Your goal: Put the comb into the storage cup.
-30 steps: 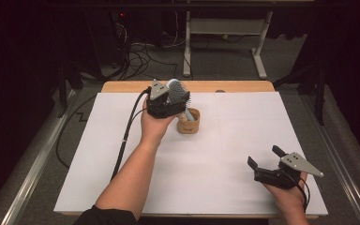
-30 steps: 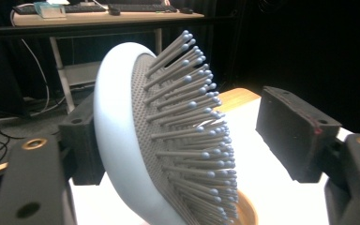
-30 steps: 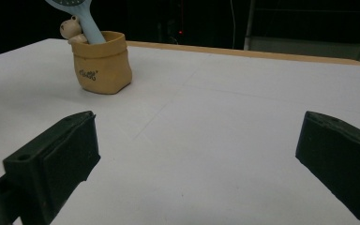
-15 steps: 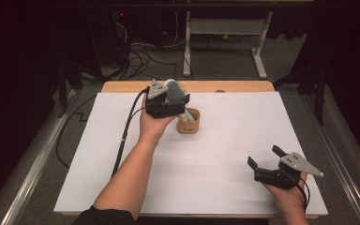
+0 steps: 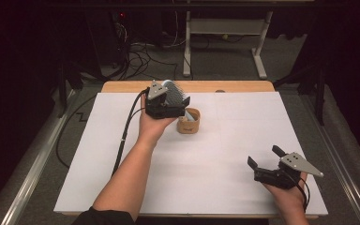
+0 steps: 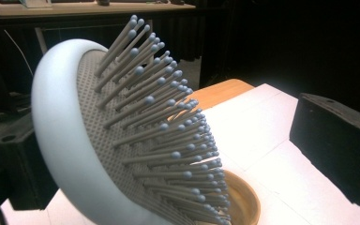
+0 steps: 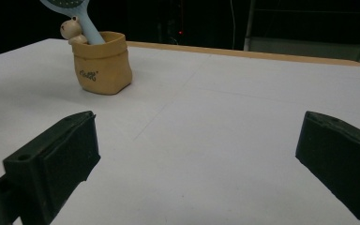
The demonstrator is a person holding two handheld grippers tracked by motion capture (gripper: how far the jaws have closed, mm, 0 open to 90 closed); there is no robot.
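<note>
White bench [image 5: 206, 187], dark room. Your left claw [image 5: 165, 104], jaws apart, flanks the hairbrush [image 6: 122, 136] standing in the tan cup [image 5: 189, 121]. Right claw [image 5: 268, 165] apart, idle. Bump the brush, cup tips.

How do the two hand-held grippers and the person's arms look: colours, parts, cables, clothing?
Both the left gripper and the right gripper have black bodies, two blocky black jaws and a grey three-cornered plate on top. A black cable trails from the left one along the forearm. A dark sleeve covers the left upper arm; the forearms are bare.
</note>
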